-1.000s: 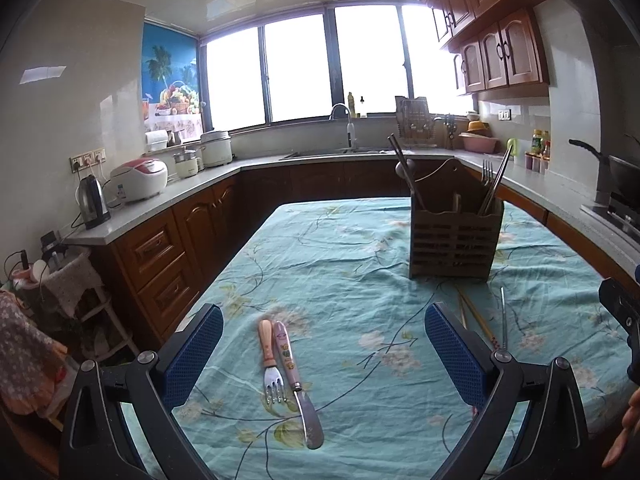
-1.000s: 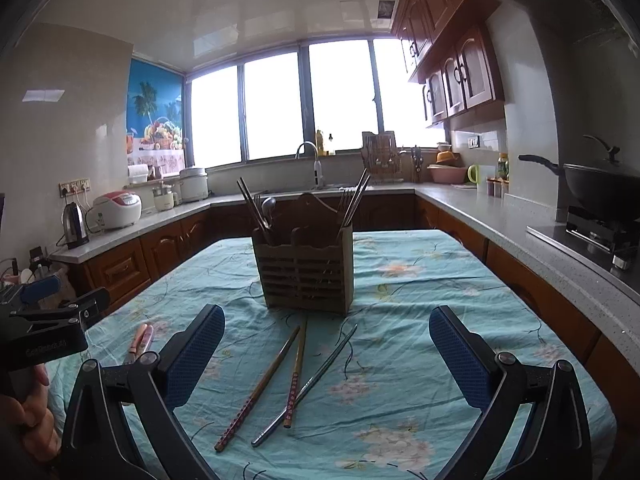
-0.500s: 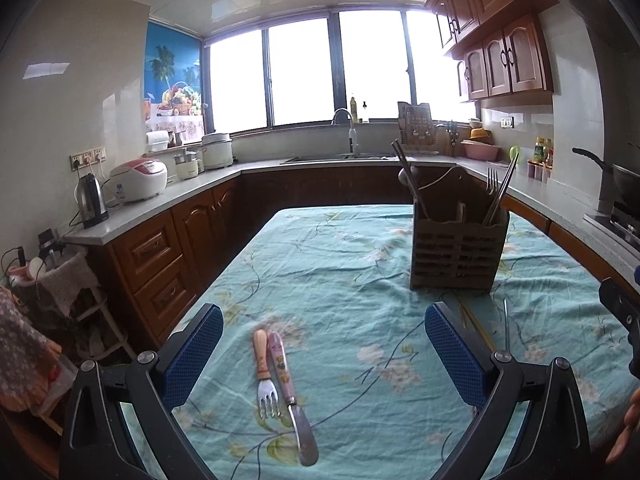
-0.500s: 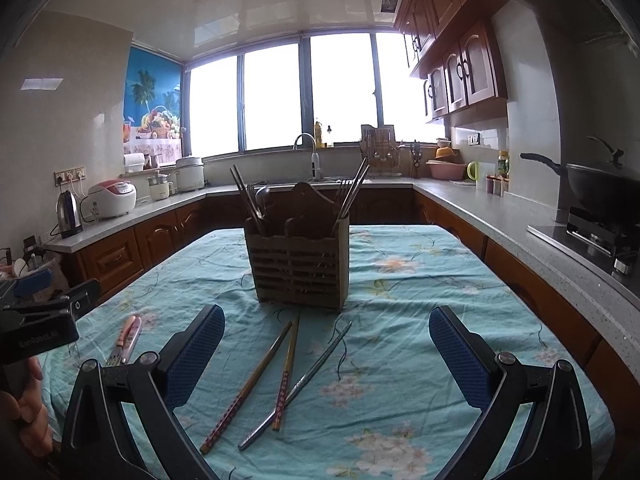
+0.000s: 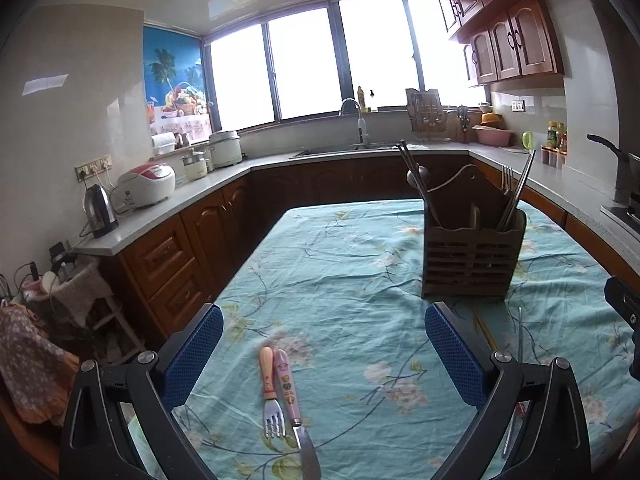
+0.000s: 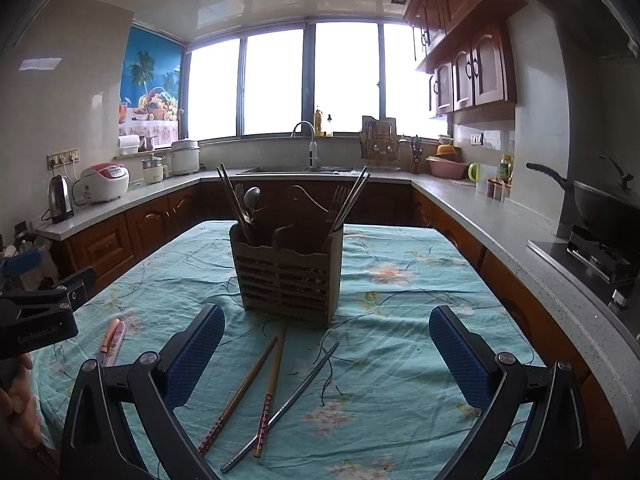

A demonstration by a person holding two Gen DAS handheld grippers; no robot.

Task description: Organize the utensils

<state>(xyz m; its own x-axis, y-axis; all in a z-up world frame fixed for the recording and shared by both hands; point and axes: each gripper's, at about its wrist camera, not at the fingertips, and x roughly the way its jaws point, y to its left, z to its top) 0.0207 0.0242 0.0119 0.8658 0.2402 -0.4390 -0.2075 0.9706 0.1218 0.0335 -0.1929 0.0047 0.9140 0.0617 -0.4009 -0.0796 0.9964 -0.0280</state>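
A brown slatted utensil holder (image 6: 288, 274) stands mid-table with chopsticks, forks and a spoon in it; it also shows in the left wrist view (image 5: 472, 258). A small fork (image 5: 270, 394) and a pink-handled knife (image 5: 294, 404) lie side by side between the fingers of my open, empty left gripper (image 5: 324, 354). Two wooden chopsticks (image 6: 256, 392) and a metal chopstick (image 6: 288, 396) lie in front of the holder, between the fingers of my open, empty right gripper (image 6: 326, 354). The fork and knife (image 6: 112, 340) show at the left of the right wrist view.
The table wears a teal floral cloth (image 5: 344, 272). The left gripper body (image 6: 40, 312) shows at the right view's left edge. Counters ring the room, with a kettle (image 5: 99, 210), rice cooker (image 5: 146, 190), sink tap (image 6: 308, 144) and a wok (image 6: 604, 208) at right.
Both grippers have drawn slightly back and tilted up. The fork and knife sit lower in the left view, the chopsticks lower in the right view. Nothing was picked up.
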